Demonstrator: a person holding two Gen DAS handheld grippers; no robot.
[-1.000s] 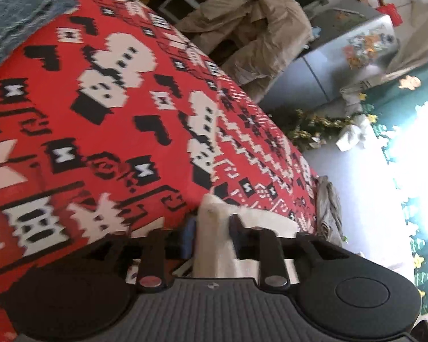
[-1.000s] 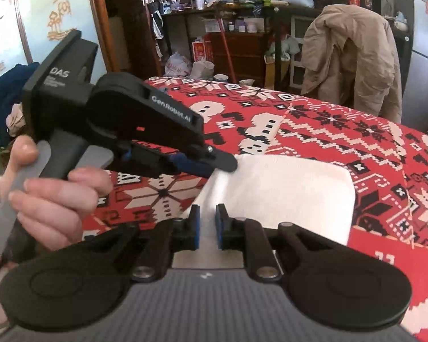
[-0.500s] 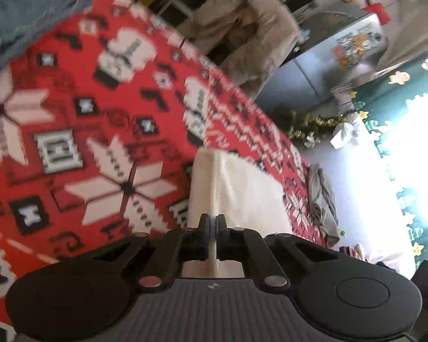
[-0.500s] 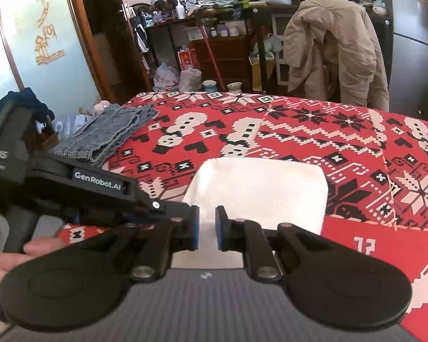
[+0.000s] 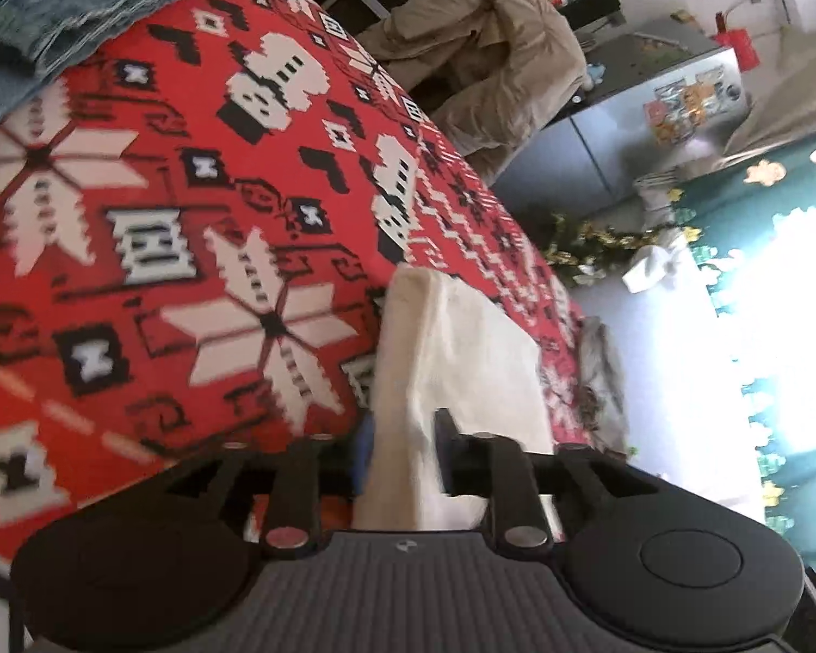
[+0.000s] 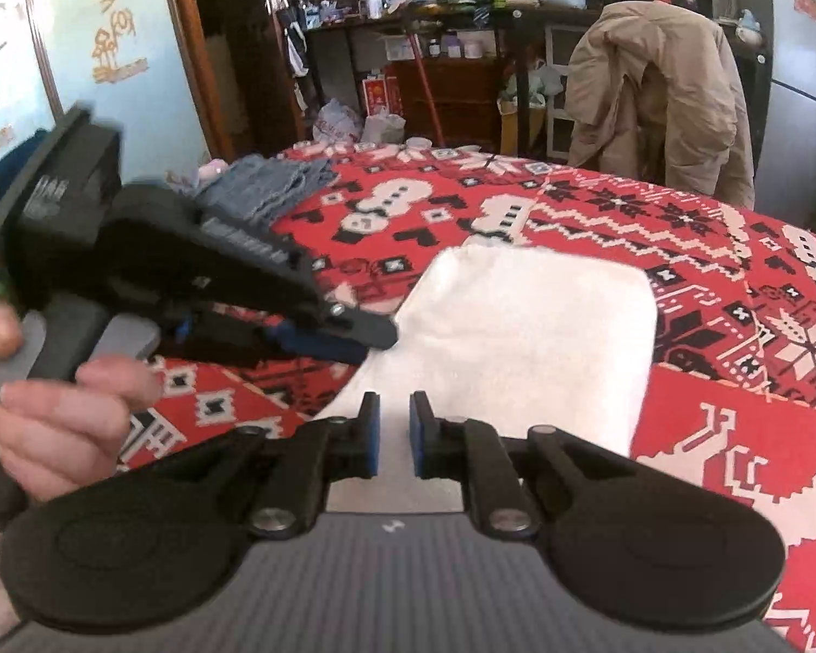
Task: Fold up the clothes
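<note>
1. White folded cloth lies on the red patterned counter, well clear of the denim jeans.
2. Left tongs gape around its near-left edge, cloth between the jaws.
3. Right tongs hover slightly parted over its near edge, gripping nothing.

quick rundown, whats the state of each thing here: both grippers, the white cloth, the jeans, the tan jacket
left gripper: open, fingers straddling the white cloth's near edge
right gripper: open, nothing between its pads, poised over the cloth's near end
white cloth: folded into a rectangle, flat on the red patterned blanket
jeans: folded, lying at the blanket's far corner
tan jacket: unfolded, draped over a chair behind the blanket
</note>
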